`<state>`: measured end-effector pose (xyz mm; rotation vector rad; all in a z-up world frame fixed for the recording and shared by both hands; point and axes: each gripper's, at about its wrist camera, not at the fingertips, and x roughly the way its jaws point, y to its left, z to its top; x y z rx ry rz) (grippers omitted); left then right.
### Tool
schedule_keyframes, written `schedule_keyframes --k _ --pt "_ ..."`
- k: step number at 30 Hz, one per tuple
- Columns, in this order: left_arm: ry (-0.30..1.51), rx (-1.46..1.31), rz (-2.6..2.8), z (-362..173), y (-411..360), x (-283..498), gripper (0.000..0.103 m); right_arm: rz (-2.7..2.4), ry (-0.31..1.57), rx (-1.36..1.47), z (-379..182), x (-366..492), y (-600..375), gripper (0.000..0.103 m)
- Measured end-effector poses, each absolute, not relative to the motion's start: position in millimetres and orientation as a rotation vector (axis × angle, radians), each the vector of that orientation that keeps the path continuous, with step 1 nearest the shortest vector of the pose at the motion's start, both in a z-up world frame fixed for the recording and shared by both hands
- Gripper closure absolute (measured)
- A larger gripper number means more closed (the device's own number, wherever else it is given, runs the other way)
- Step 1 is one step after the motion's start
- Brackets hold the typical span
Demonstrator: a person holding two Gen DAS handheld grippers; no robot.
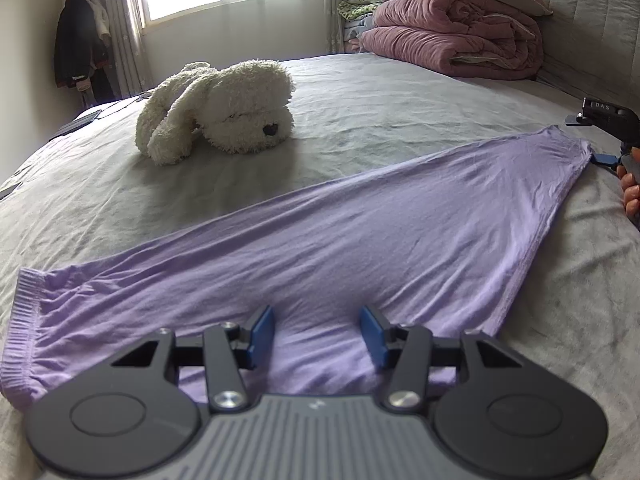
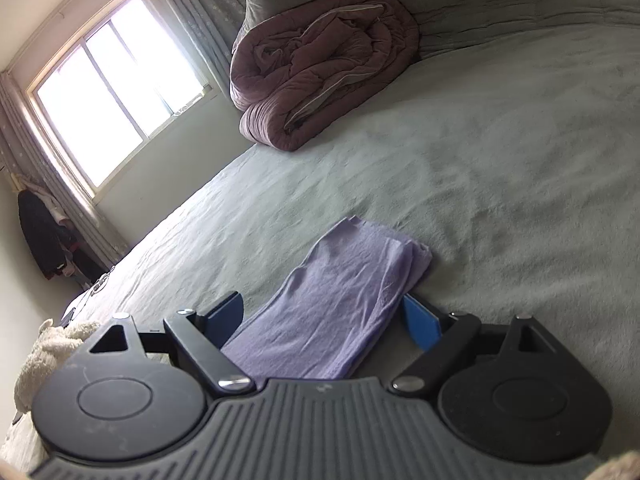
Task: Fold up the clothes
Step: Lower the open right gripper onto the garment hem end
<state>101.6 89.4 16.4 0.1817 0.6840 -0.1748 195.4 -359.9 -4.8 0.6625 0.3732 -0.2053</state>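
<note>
garment: our lilac trousers lie flat along the grey bed sheet, folded leg on leg, waistband at 8 o'clock, hems at 2.
left tongs: our left gripper is spread above the cloth.
right tongs: our right gripper is spread, straddling the hem end.
risk: thin knit may slip or bunch if we pinch one layer only.
room: plush dog at 11 o'clock, rolled quilt at 1, window beyond.

The garment is plain lilac, the bed sheet pale grey, the plush dog cream, the quilt dusty mauve, the fingers blue-padded.
</note>
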Motion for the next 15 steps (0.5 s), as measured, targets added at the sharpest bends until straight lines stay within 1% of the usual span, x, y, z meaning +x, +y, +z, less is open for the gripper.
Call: schedule_keyframes --k 11,15 --pt "0.662 0.187 -0.174 15 89 99 0.052 -0.267 0.405 0.606 -5 215 -373 0.015" --pt "0.652 0.188 -0.172 13 88 98 0.052 -0.234 0.394 0.658 -7 209 -381 0.015"
